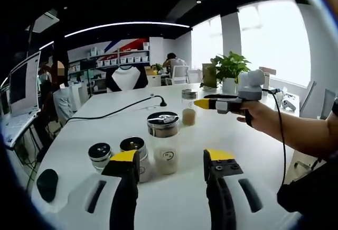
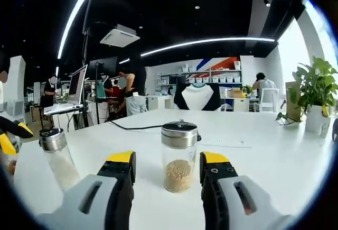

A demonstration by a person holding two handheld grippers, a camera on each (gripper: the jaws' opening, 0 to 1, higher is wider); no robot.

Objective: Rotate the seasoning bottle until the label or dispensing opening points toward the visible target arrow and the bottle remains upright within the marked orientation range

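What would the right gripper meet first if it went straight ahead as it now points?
Probably the seasoning bottle, upright on the white table directly between the right gripper's open jaws; how far ahead it stands is unclear.

Daylight floods in through the big windows (image 1: 274,39) and blows them out to white glare. Curved ceiling light strips (image 2: 206,42) glow above the white table (image 2: 264,150), which is evenly bright with soft shadows. Fisheye bending warps the edges; distant shelves look soft.

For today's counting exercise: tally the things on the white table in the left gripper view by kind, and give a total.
Tall glass bottles: 2
Short jars: 2
Black cable: 1
Potted plant: 1
Total: 6
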